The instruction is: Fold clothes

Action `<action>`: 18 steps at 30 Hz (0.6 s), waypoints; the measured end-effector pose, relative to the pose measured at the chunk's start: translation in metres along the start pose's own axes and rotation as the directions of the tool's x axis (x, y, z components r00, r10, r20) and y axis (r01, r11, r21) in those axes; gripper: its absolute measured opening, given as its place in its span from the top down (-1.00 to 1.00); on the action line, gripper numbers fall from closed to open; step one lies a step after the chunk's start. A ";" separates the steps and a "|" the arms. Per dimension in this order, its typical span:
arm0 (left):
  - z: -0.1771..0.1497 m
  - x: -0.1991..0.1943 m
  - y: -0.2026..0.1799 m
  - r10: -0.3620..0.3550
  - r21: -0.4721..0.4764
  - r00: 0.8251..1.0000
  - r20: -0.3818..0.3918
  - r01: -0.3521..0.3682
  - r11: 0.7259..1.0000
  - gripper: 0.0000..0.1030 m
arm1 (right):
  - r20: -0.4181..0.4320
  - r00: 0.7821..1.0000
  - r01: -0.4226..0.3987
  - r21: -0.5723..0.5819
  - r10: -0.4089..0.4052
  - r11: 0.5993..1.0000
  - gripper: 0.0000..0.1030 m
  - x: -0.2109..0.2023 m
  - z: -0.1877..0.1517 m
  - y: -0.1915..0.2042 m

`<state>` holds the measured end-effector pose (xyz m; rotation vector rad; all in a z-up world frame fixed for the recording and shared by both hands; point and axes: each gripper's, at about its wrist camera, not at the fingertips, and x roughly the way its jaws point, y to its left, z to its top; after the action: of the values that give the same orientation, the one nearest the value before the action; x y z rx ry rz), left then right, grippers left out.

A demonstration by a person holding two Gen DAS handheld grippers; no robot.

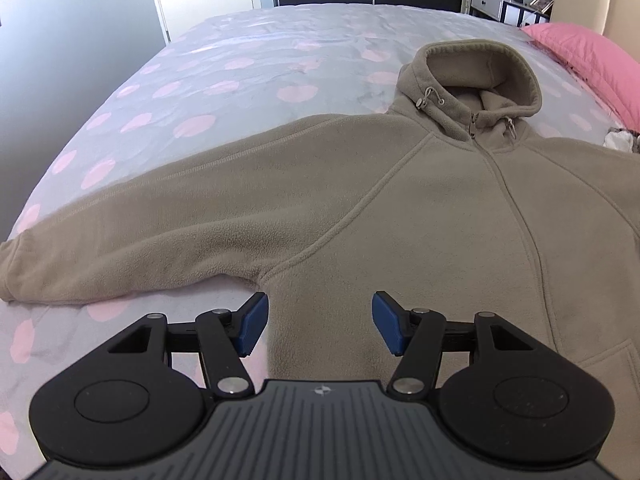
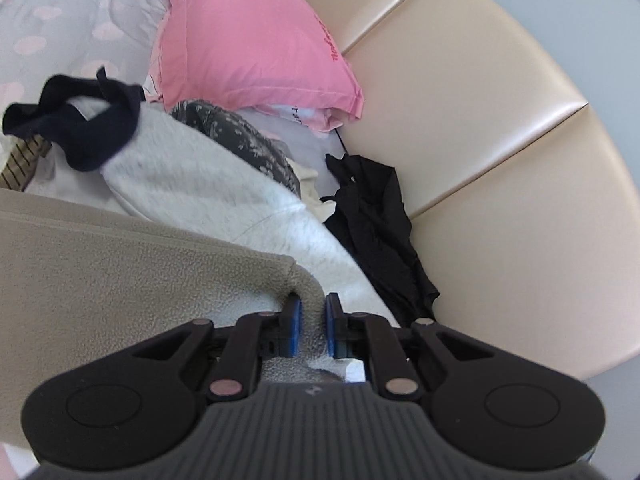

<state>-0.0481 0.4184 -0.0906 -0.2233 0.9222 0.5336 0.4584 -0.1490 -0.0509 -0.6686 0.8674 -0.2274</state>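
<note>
Left wrist: 1 hoodie (image 1: 400,208), left gripper (image 1: 320,322) agape; right gripper (image 2: 312,326) pinching sleeve (image 2: 160,272).

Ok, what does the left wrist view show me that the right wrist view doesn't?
Only the left wrist view: the hoodie's hood, zip and one sleeve spread flat, plus the left gripper with jaws apart over the hoodie's side, gripping nothing.

Only the right wrist view: the right gripper with jaws shut on a fold of the hoodie's cloth, a white fleece, a navy garment, a black garment and the headboard.

Both: the tan hoodie, the pink pillow and the spotted bedcover.
</note>
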 end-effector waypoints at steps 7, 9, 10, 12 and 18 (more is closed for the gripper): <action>0.015 -0.020 0.007 -0.034 -0.025 0.996 0.082 0.036 0.999 -0.05 | 0.059 0.998 -0.014 0.000 0.014 1.000 0.34 -0.020 -0.003 -0.008; 0.020 -0.032 0.008 -0.040 -0.048 0.993 0.111 0.046 0.998 -0.05 | 0.098 0.995 -0.030 0.005 0.029 1.000 0.23 -0.041 -0.003 -0.014; 0.023 -0.039 0.007 -0.051 -0.063 0.991 0.121 0.059 0.996 -0.05 | 0.121 0.992 -0.041 0.002 0.041 0.999 0.19 -0.054 -0.004 -0.016; 0.026 -0.055 0.002 -0.083 -0.078 0.988 0.134 0.094 0.993 -0.05 | 0.163 0.984 -0.074 -0.012 0.075 0.997 0.16 -0.080 -0.006 -0.019; 0.027 -0.114 -0.030 -0.165 -0.029 0.964 0.207 0.175 0.984 -0.05 | 0.306 0.910 -0.272 -0.065 0.279 0.960 -0.03 -0.176 -0.026 -0.019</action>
<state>-0.0685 0.3647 0.0154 -0.2826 0.6834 0.4111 0.3277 -0.0970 0.0599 -0.5734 0.6487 0.1414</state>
